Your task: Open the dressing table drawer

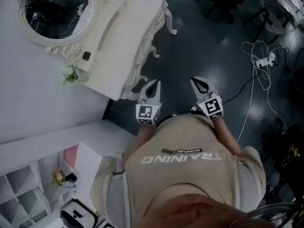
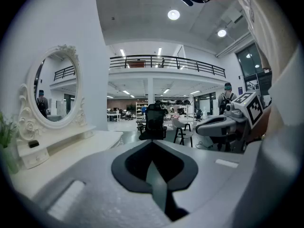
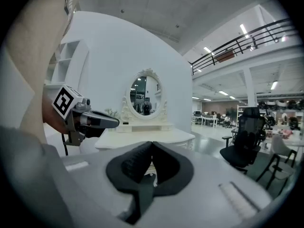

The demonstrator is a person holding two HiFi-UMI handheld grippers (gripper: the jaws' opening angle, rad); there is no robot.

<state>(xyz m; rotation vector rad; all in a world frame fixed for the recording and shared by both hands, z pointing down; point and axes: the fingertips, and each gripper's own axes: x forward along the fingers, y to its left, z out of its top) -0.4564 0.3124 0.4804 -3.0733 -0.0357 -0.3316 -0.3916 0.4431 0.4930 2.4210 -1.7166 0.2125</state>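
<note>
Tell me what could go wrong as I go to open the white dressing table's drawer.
The left gripper and right gripper are both shut and short of the white carved dressing table; pushed in like that they would likely bump its front rather than grip. A jerky pull might topple the small green plant beside the oval mirror. Stepping right, the white cables on the dark floor could trip you.

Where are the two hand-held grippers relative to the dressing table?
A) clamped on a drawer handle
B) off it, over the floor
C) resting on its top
B: the left hand-held gripper and right hand-held gripper hang over the floor, short of the dressing table, jaws shut on nothing.
</note>
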